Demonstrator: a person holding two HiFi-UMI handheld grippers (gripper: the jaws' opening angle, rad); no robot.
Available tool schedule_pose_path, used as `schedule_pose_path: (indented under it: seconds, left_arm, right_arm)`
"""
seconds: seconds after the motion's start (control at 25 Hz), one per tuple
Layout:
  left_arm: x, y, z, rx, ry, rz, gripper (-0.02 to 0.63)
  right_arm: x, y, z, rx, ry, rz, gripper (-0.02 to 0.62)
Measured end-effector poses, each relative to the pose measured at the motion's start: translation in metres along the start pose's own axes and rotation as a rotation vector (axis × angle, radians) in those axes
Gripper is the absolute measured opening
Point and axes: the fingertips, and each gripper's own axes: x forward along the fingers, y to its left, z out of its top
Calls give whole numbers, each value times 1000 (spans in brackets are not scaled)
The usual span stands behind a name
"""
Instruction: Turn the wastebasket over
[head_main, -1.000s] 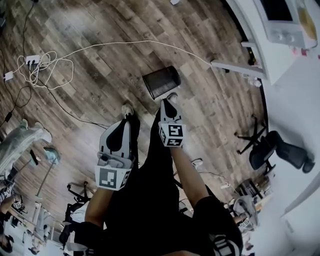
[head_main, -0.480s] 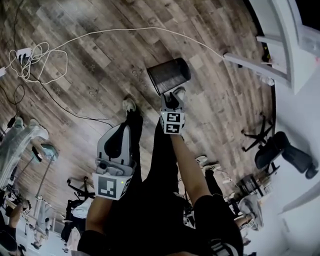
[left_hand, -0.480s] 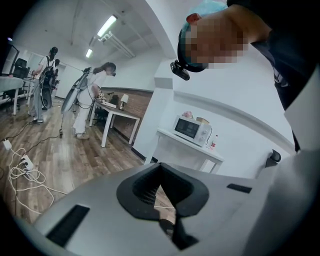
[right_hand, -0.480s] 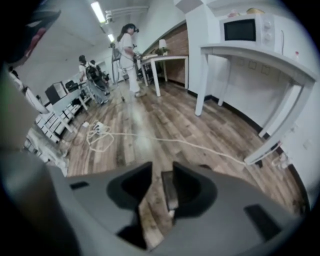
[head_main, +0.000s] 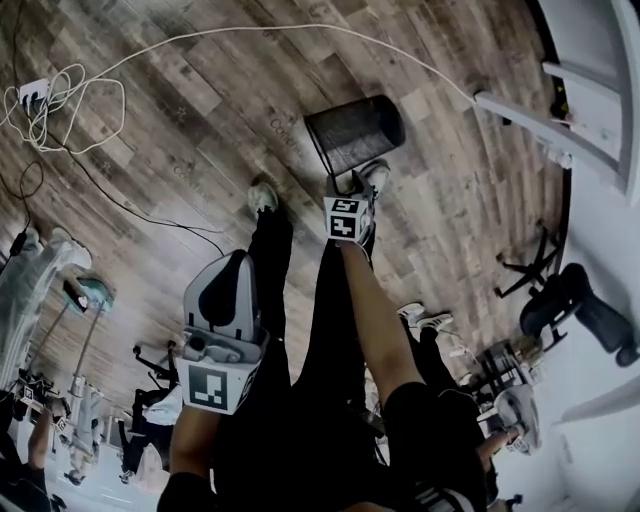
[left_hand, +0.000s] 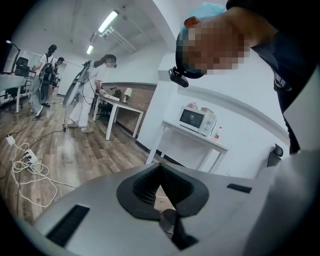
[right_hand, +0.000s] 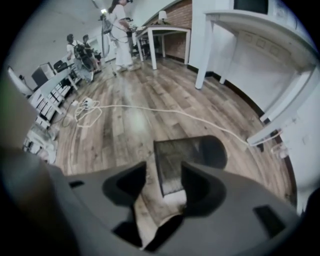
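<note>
Left tongs (head_main: 235, 265) are held back by the thigh, well short of the basket (head_main: 352, 135) and aimed out across the room. Their jaws are seen nearly together with nothing between. Judged parked: no part in the reach yet.

Right tongs (right_hand: 163, 175) are stretched down and forward to the basket's near end. The jaws are spread wide and nothing is clamped. The near edge of the basket is framed in the gap, with the right jaw overlapping it in the right gripper view. Contact cannot be told; the tips are at or just beside that edge. The wide setting is judged as readying a bite on the thin wall, so the basket can be levered round.

A shoe (head_main: 375, 175) is planted just beside the basket's near end, next to the right tongs. The stance is probably closed in for reach.

The basket is lying on its side on the floor (head_main: 200, 120), mesh wall up, long axis running away to the right. Which end is the mouth is not made out. The task is judged not yet started.

Beyond the basket a white cable (right_hand: 150, 109) is trailed across the floor to a table leg (head_main: 530, 118) on the right. The cable is apart from the basket but could be snagged in a swing.
</note>
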Motion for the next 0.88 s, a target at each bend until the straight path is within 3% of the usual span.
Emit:
schedule_pose_path:
  seconds: [0.32, 0.76, 0.84, 0.88]
  left_arm:
    - [12, 10, -25, -57, 20, 2, 34]
    - [16, 25, -31, -49, 30, 20, 34]
    - [16, 27, -30, -52, 30, 24, 34]
    - [16, 27, -30, -53, 30, 26, 34]
  right_arm:
    - [62, -9, -35, -2, 110, -48, 251]
    - [96, -15, -67, 35, 241, -85, 261]
    - [96, -13, -68, 26, 252, -74, 223]
    - [95, -11, -68, 14, 254, -75, 157]
